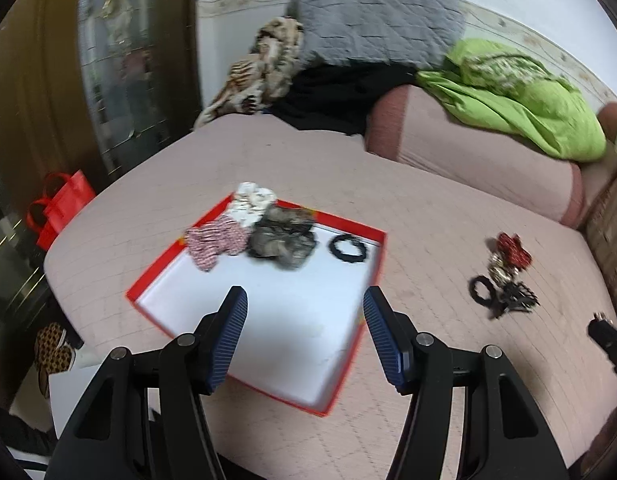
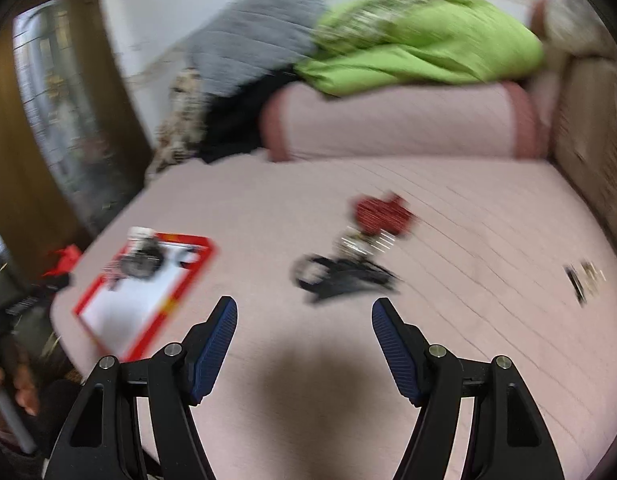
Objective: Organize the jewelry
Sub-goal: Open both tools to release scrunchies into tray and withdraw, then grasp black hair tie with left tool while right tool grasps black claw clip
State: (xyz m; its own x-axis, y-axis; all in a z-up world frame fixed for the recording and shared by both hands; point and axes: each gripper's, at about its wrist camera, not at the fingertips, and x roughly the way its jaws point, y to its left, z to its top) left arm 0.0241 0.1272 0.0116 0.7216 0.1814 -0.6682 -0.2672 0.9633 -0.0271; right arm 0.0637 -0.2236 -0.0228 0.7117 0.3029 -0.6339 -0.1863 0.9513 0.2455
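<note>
A red-rimmed white tray point(image 1: 268, 320) lies on the pink bed and holds a red-white scrunchie point(image 1: 214, 242), a cream scrunchie point(image 1: 252, 200), a dark mottled scrunchie point(image 1: 282, 240) and a black hair tie point(image 1: 347, 249). My left gripper point(image 1: 304, 300) is open and empty above the tray's near part. A loose pile sits to the right: a red piece point(image 1: 512, 250), a black ring point(image 1: 482, 289) and a black clip point(image 1: 516, 302). The right wrist view is blurred; my right gripper point(image 2: 304, 308) is open and empty, just short of that pile point(image 2: 348, 272). The tray point(image 2: 108, 320) is at its left.
A pink bolster point(image 1: 468, 148) with a green blanket point(image 1: 520, 100) and a grey pillow point(image 1: 372, 20) lie at the back. A red bag point(image 1: 62, 204) stands on the floor at left. Small dark and gold items point(image 2: 584, 276) lie at the bed's right.
</note>
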